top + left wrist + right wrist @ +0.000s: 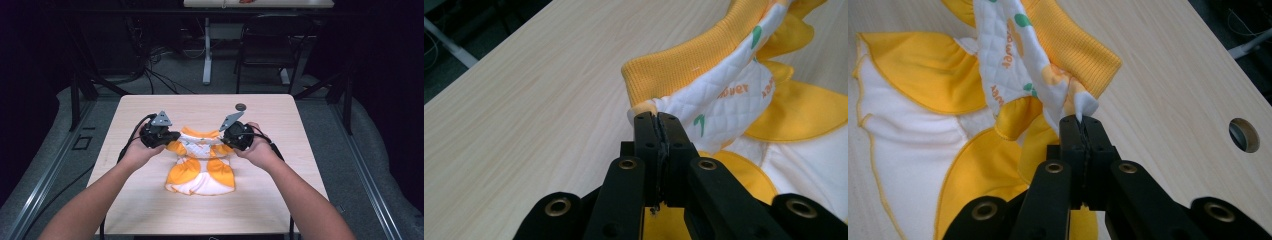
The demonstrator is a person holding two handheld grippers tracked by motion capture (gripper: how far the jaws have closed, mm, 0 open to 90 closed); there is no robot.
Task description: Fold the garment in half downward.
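A small orange and white garment (201,165) with a quilted white top and an orange ribbed waistband lies on the light wooden table (150,205). My left gripper (172,138) is shut on its left upper corner; the left gripper view has the jaws pressed together on the white quilted edge (684,107) below the ribbed band (684,60). My right gripper (226,140) is shut on the right upper corner, pinching a white fold (1083,102) beside the ribbed band (1073,50). Both corners are lifted slightly off the wood.
A round hole (241,106) sits in the table beyond the right gripper, also seen as the hole (1244,135). Behind the table stand a dark chair (270,45) and a white table leg (207,50). Cables trail from both grippers.
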